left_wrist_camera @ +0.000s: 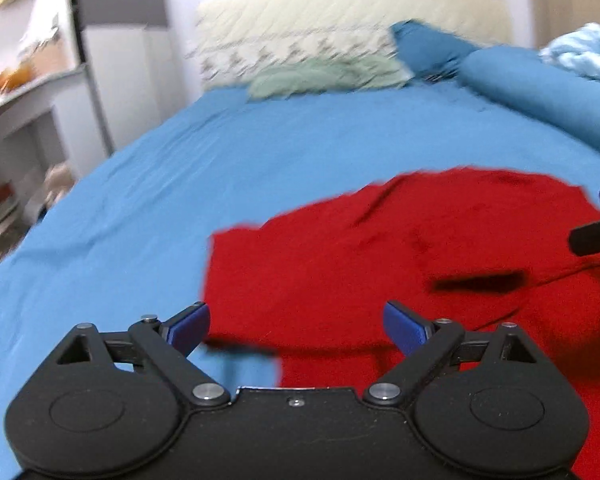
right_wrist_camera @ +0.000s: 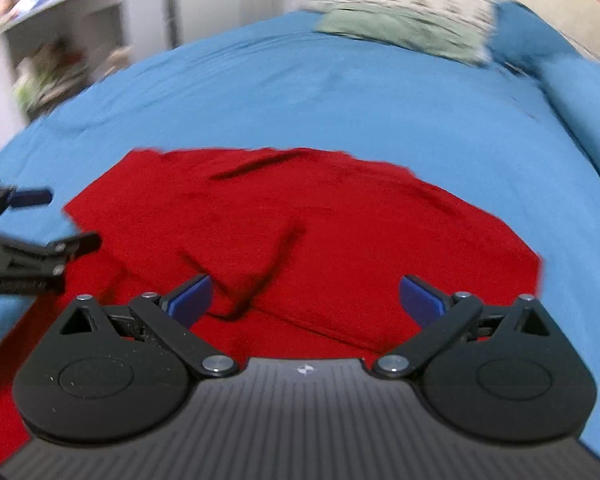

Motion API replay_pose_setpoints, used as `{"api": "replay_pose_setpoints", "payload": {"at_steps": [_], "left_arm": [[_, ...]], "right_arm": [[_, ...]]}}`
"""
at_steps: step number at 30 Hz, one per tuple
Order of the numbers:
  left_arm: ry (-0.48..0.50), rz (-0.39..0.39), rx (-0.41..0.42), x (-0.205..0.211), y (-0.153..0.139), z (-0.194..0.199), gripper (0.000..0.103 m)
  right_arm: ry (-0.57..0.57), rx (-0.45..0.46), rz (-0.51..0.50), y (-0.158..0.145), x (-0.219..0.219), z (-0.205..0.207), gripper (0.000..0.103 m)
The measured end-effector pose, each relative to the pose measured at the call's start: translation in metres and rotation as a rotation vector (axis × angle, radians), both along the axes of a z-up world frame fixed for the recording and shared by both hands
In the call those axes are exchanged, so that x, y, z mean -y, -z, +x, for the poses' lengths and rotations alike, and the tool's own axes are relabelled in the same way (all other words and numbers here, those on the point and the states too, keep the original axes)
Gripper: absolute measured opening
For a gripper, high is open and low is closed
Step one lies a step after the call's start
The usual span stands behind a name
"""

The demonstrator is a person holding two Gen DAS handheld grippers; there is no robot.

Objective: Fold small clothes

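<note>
A red garment (left_wrist_camera: 400, 256) lies spread with creases on the blue bed sheet (left_wrist_camera: 180, 184); it also shows in the right wrist view (right_wrist_camera: 300, 232). My left gripper (left_wrist_camera: 296, 324) is open and empty, hovering over the garment's left near edge. My right gripper (right_wrist_camera: 304, 300) is open and empty, above the garment's near part. The right gripper's fingers (left_wrist_camera: 596, 232) show at the right edge of the left wrist view. The left gripper (right_wrist_camera: 44, 220) shows at the left edge of the right wrist view, open.
A green cloth (left_wrist_camera: 324, 74) and a patterned pillow (left_wrist_camera: 300, 40) lie at the bed's head. A blue bolster (left_wrist_camera: 540, 84) and light blue blanket (left_wrist_camera: 584, 52) lie at the right. Shelves (left_wrist_camera: 24, 120) stand left of the bed.
</note>
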State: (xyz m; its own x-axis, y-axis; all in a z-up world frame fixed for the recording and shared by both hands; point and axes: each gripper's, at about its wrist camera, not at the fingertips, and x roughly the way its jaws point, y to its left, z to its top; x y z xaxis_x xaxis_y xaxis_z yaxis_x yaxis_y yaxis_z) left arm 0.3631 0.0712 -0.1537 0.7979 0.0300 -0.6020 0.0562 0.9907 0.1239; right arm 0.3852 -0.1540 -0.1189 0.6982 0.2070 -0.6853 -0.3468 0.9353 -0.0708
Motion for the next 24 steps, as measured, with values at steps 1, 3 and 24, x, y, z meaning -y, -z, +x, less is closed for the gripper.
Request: {"api": "replay_pose_setpoints", "payload": {"at_steps": [1, 3, 24], "left_arm": [[-0.029, -0.019, -0.023, -0.008, 0.004, 0.004, 0.096], [-0.050, -0.071, -0.046, -0.020, 0.007, 0.009, 0.096], [-0.077, -0.117, -0.158, -0.049, 0.029, 0.011, 0.096]], "right_arm": [[-0.036, 0.009, -0.028, 0.003, -0.013, 0.002, 0.103], [-0.110, 0.024, -0.101, 0.012, -0.040, 0.009, 0.103], [-0.077, 0.107, -0.198, 0.004, -0.072, 0.076, 0.020]]}}
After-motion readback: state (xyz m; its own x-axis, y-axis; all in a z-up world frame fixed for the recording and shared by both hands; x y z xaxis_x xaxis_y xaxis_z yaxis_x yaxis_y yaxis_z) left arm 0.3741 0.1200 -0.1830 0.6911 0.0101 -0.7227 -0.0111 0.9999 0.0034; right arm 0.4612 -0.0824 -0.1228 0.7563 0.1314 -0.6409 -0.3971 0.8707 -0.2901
